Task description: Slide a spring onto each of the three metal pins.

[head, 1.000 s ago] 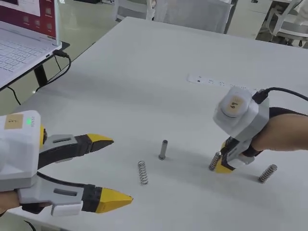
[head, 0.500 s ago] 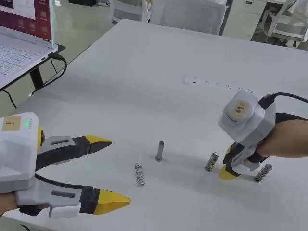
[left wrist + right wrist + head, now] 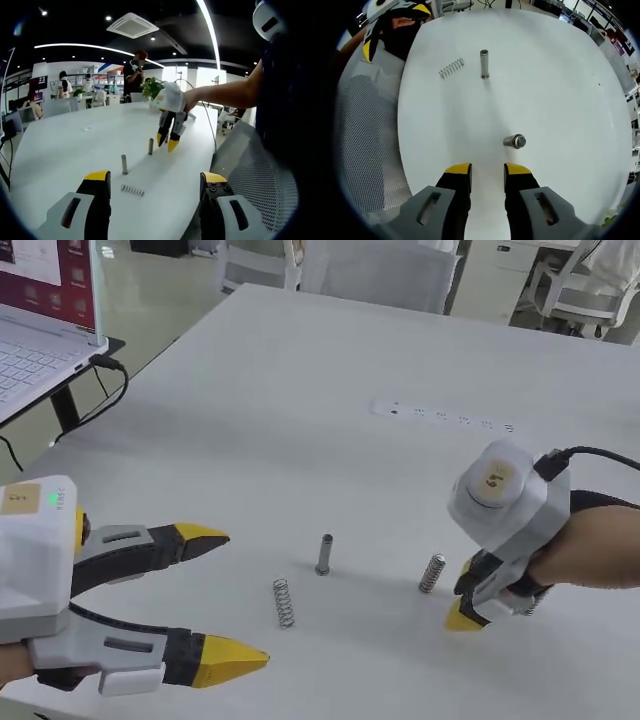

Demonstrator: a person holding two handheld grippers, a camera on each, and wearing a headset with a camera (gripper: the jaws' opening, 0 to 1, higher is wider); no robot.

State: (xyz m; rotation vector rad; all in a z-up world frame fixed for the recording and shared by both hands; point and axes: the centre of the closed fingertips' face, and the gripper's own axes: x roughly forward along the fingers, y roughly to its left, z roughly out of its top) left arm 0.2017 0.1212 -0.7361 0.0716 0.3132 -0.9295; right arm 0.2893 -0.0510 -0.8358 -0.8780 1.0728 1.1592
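- Head view: my left gripper (image 3: 218,595) hangs over the near left corner of the surface (image 3: 300,390), its fingers spread wide and holding nothing.
- My right gripper (image 3: 462,617) points down at the surface close to the near edge on the right. From this angle I cannot tell how far its fingers stand apart.
- A bare pin (image 3: 324,553) stands upright between my two grippers. A loose spring (image 3: 284,601) lies flat just beside it, on the side toward the near edge.
- A sprung pin (image 3: 432,573), with a coil around it, stands just beside my right gripper.
- A power strip (image 3: 440,415) lies well apart from these, toward the far edge, and a laptop (image 3: 40,310) sits beyond the left edge.
- Left gripper view: my left gripper (image 3: 155,176) shows its yellow-tipped fingers (image 3: 97,176) wide apart. The loose spring (image 3: 132,190) lies ahead of them, with the bare pin (image 3: 124,164) past it and the sprung pin (image 3: 151,146) farther on. My right gripper (image 3: 166,142) hangs tips-down just beside the sprung pin.
- Right gripper view: my right gripper (image 3: 488,170) has its fingers (image 3: 459,171) a narrow gap apart, pinching nothing. The sprung pin (image 3: 515,141) is seen end-on just ahead of the tips, slightly to one side. The bare pin (image 3: 484,63) and the loose spring (image 3: 451,68) lie side by side well beyond it.
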